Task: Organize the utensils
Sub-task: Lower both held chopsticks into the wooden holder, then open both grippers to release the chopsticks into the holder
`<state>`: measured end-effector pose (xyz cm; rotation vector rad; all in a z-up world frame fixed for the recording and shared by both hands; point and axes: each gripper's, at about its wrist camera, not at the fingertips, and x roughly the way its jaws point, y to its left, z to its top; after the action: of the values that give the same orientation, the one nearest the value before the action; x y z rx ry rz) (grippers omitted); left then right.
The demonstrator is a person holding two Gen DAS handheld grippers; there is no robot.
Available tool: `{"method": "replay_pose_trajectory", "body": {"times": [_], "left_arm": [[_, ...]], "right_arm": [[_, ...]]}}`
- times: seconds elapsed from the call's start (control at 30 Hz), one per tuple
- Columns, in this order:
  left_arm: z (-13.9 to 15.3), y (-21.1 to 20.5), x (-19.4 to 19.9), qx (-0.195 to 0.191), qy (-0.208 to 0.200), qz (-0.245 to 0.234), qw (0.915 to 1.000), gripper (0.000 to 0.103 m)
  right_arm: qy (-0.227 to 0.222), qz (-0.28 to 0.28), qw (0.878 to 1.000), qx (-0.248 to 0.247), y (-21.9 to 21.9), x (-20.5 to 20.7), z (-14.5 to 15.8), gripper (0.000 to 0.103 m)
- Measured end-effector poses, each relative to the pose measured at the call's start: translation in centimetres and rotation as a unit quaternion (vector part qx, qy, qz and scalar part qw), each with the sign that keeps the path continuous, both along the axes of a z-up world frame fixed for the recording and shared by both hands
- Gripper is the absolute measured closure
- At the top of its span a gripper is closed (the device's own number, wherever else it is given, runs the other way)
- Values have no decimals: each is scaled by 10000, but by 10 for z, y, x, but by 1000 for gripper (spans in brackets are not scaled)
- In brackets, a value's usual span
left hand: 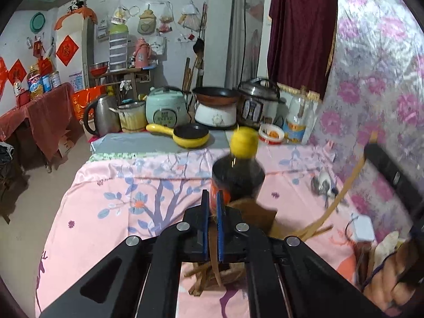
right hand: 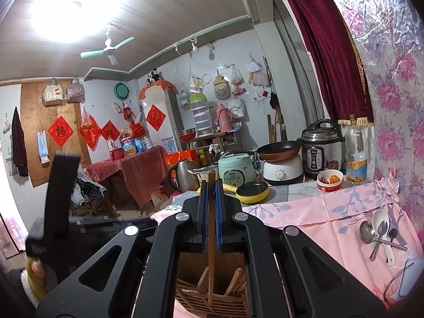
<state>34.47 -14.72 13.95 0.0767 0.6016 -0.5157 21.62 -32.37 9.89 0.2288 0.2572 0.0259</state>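
My right gripper [right hand: 211, 185] is shut on a wooden chopstick [right hand: 211, 238], held upright with its lower end inside a wooden utensil holder [right hand: 212, 299] that has several chopsticks in it. The same chopstick [left hand: 341, 196] shows blurred in the left wrist view, running to the right gripper [left hand: 389, 172]. My left gripper [left hand: 211, 198] is shut on the brown edge of the holder [left hand: 254, 212], just in front of a dark sauce bottle [left hand: 238, 175] with a yellow cap. Several spoons [right hand: 379, 230] lie on the pink cloth at the right, also in the left wrist view [left hand: 323, 182].
A pink floral cloth [left hand: 119, 190] covers the table. Beyond it stand a yellow pan [left hand: 189, 133], kettle [left hand: 102, 115], rice cooker [left hand: 165, 108], wok [left hand: 214, 95], pressure cooker [left hand: 258, 103], a bowl [left hand: 270, 133] and oil bottle [left hand: 298, 119]. A white charger [left hand: 361, 228] lies right. A floral wall [left hand: 376, 79] borders the right side.
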Motion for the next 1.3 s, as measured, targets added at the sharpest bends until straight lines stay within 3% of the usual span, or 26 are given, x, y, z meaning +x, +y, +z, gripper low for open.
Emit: {"method": "replay_pose_trajectory", "body": {"times": [0.23, 0.4, 0.9, 0.93, 1.0, 1.03, 1.07, 1.3], "left_arm": [[55, 4, -3, -344, -476, 145, 9982, 97], [71, 5, -1, -471, -613, 240, 9967, 97], [19, 3, 33, -355, -297, 550, 9974, 97], [17, 3, 32, -340, -310, 567, 9973, 97], [8, 1, 33, -271, -276, 613, 9974, 74], [3, 1, 33, -269, -253, 614, 9974, 47], [0, 2, 31, -260, -272, 654, 9972, 38], [-15, 15, 27, -165, -108, 831, 9963, 33]], "right_arm": [[-204, 12, 9998, -13, 1, 0, 24, 97], [-263, 18, 9996, -64, 5, 6, 29, 97], [74, -199, 9998, 0, -2, 36, -15, 97], [119, -225, 9997, -27, -1, 38, -20, 92], [262, -212, 9994, 39, -4, 41, -28, 88], [306, -205, 9993, 106, -6, 41, -31, 86], [331, -232, 9991, 132, -7, 40, -33, 86], [330, -322, 9988, 146, -12, 30, -26, 83]]}}
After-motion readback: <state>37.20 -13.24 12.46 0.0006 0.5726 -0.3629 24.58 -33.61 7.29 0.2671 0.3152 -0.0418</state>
